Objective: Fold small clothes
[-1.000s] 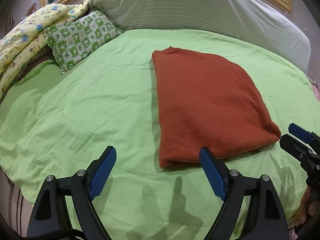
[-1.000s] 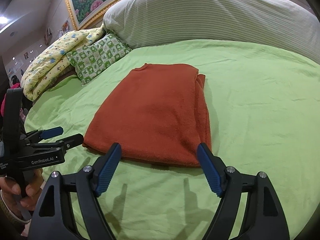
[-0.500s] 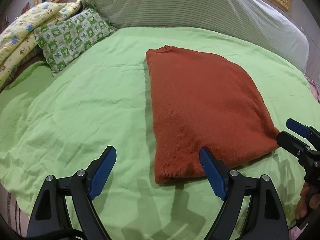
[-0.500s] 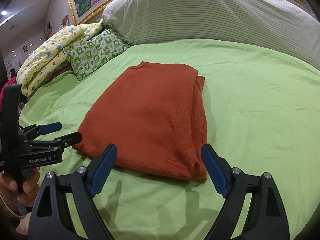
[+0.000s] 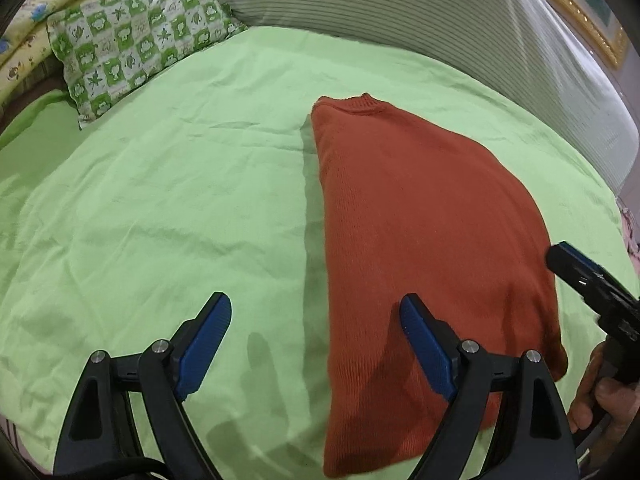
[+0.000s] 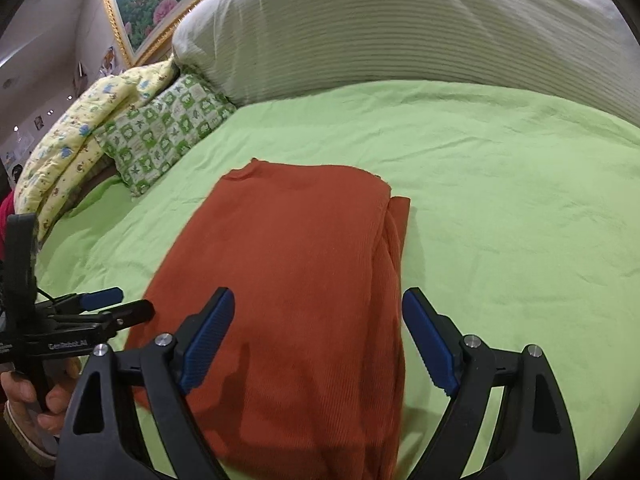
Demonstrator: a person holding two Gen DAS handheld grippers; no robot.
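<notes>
- Below, in the left wrist view, the left gripper (image 5: 316, 320) tilts steeply down over the near edge of the bed (image 5: 168, 208); its blue ribbed fingers (image 5: 208, 340) stand spread wide, one above bare sheet, the other above the near left part of the folded garment (image 5: 420, 240), with nothing pinched.
- Likewise, the right gripper (image 6: 320, 316) slants down over the garment's near end (image 6: 296, 280); its fingers (image 6: 428, 340) are spread, straddling the right folded edge. Its jaws have just been closing a little, with cloth below them but not pressed.
- Each gripper shows in the other's view: the right gripper at the right rim of the left view, a hand (image 5: 600, 396) wrapped on its black handle; the left gripper at the left rim of the right view, also gripped by a hand (image 6: 28, 400).
- Garment: rust-orange knit with fine ribs, folded into a long rectangle, lying flat on the middle of the bed, ribbed collar at the far end, layered edges along its right side.
- Bed: light green sheet, softly creased.
- Far side: large bolster (image 6: 400, 28) in pale corduroy-like ridges; small green-and-white checked pillow (image 6: 168, 132) at far left; yellow printed quilt (image 6: 72, 148) beside it; gilt-framed picture (image 6: 144, 4) on the wall.
</notes>
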